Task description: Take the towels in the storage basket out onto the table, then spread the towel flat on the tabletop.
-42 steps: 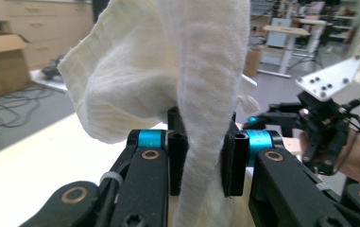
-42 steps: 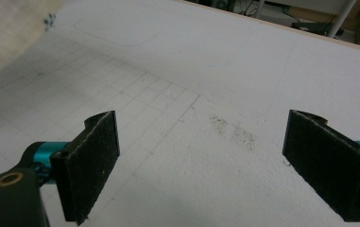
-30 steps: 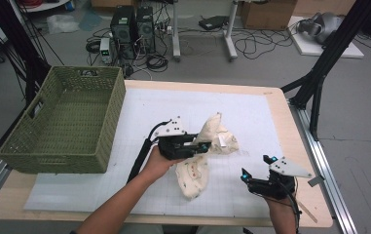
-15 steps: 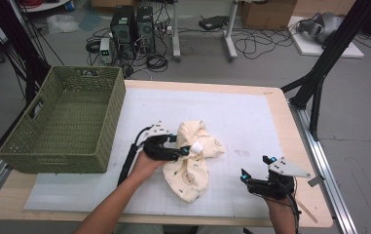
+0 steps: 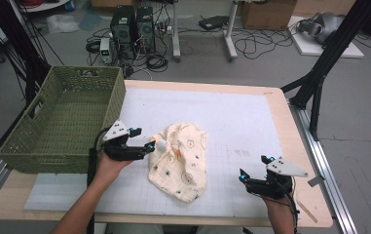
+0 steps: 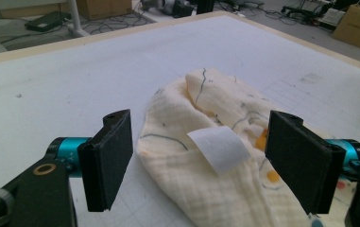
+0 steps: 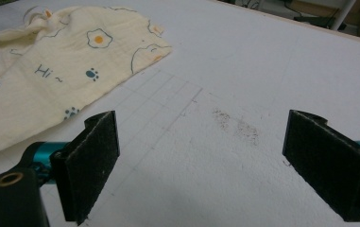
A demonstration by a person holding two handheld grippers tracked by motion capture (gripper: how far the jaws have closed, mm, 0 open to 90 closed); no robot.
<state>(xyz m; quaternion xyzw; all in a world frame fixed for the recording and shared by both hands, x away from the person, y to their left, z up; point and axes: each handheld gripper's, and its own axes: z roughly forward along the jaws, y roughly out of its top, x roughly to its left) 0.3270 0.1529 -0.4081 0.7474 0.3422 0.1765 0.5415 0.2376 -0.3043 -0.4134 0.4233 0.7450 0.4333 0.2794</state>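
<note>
**Both grippers open, cloth loose on the mat**

Cloth [image 5: 179, 163]: cream, printed with fried eggs, paw marks and "Hi~". Lies crumpled on the white mat [image 5: 231, 122], a bit left of centre, nearer the person's edge. White label [image 6: 220, 149] sewn on its near end faces up.

Left gripper [image 5: 149, 146]: jaws spread wide, at the cloth's left end. In the left gripper view the labelled end of the cloth sits between the two black pads [image 6: 111, 158], with a gap on each side; nothing is clamped. Whether the pads touch the fabric lower down, cannot tell. Left hand [image 5: 106, 163] holds it just beside the basket's near-right corner.

Right gripper [image 5: 244, 176]: jaws also wide apart, nothing between them but bare mat. Sits low at the front-right of the table [image 5: 290, 146], well apart from the cloth. In the right gripper view the cloth lies ahead and to the upper left, flat edge toward the jaws.

Green woven basket [image 5: 64, 122]: on the table's left edge, overlapping the mat's left side. Its inside looks bare from above.
</note>
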